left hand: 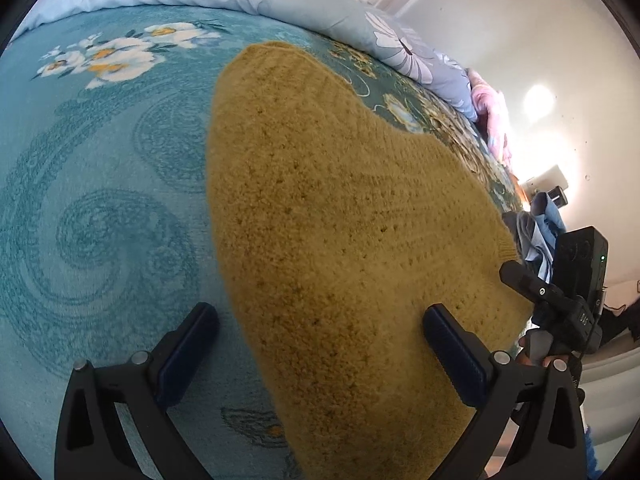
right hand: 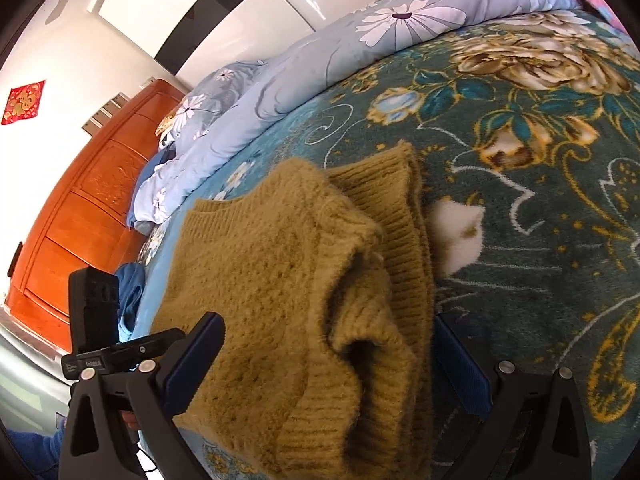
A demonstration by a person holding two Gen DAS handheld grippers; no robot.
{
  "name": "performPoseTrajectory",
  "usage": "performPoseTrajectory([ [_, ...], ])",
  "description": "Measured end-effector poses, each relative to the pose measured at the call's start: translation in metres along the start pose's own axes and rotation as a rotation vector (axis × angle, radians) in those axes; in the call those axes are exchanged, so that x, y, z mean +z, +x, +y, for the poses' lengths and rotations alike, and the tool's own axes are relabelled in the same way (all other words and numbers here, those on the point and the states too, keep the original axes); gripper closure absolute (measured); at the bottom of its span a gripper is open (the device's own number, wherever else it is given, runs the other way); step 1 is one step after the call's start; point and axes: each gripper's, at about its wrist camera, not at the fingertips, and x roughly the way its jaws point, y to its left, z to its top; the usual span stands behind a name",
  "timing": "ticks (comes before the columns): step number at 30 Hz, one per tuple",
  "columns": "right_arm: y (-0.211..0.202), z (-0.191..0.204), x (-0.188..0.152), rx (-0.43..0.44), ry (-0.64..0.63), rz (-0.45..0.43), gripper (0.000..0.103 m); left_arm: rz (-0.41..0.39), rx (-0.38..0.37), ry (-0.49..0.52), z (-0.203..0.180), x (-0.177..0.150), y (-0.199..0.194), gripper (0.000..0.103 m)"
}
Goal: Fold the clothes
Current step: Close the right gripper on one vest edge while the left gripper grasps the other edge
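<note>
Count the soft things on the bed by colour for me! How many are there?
Mustard yellow: 1, the sweater
Teal with flowers: 1, the blanket under it
Pale blue-grey with flowers: 1, the quilt bunched along the far edge
Pink: 1, a fluffy cloth at the far corner
Total: 4

The knitted sweater (left hand: 344,216) is mustard yellow, with ribbed bands at its hem and cuff in the right wrist view. It lies on a plush blanket (left hand: 100,200) that is teal with darker swirls and white-and-yellow flowers, turning dark green with gold roses. The duvet (right hand: 304,64) is pale grey-blue with white daisies, and the headboard (right hand: 80,208) is orange-brown wood.
</note>
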Motion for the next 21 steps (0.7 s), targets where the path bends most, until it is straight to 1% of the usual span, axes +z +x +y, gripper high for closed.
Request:
performPoseTrajectory([
  [2, 0.000, -0.001, 0.000, 0.010, 0.008, -0.004, 0.001, -0.011, -0.022, -0.022, 0.002, 0.000, -0.002, 0.001],
  [4, -0.001, -0.003, 0.001, 0.013, 0.016, -0.005, 0.003, -0.019, -0.047, -0.040, 0.004, 0.000, -0.003, 0.001],
  [5, -0.001, -0.003, 0.001, 0.010, 0.020, -0.004, 0.006, -0.024, -0.060, -0.049, 0.005, -0.001, -0.003, 0.002],
  [6, -0.001, -0.004, 0.001, 0.005, 0.024, -0.004, 0.011, -0.029, -0.072, -0.057, 0.008, -0.002, -0.006, 0.006],
  [7, -0.001, -0.006, 0.002, 0.001, 0.030, -0.005, 0.013, -0.032, -0.088, -0.062, 0.008, -0.002, -0.007, 0.019],
  [8, -0.002, -0.008, 0.002, -0.001, 0.038, -0.008, 0.019, -0.024, -0.101, -0.067, 0.009, -0.002, -0.006, 0.025],
  [9, -0.002, -0.011, 0.002, -0.003, 0.049, -0.010, 0.024, -0.018, -0.097, -0.071, 0.009, -0.003, -0.004, 0.025],
  [11, -0.001, -0.016, 0.004, -0.003, 0.081, -0.011, 0.027, -0.019, -0.100, -0.076, 0.009, -0.003, -0.004, 0.026],
  [16, 0.003, -0.013, 0.008, -0.030, 0.082, 0.009, 0.029, -0.019, -0.103, -0.077, 0.008, -0.001, -0.003, 0.031],
  [17, 0.003, -0.013, 0.008, -0.027, 0.085, 0.010, 0.035, -0.019, -0.106, -0.078, 0.008, -0.001, -0.003, 0.036],
  [18, 0.003, -0.013, 0.008, -0.019, 0.092, 0.013, 0.041, -0.020, -0.111, -0.079, 0.008, -0.001, -0.003, 0.038],
  [20, 0.003, -0.014, 0.009, -0.008, 0.109, 0.020, 0.049, -0.025, -0.116, -0.078, 0.007, -0.001, -0.004, 0.045],
  [21, 0.002, -0.013, 0.009, -0.007, 0.107, 0.019, 0.056, -0.030, -0.118, -0.078, 0.007, -0.001, -0.005, 0.047],
])
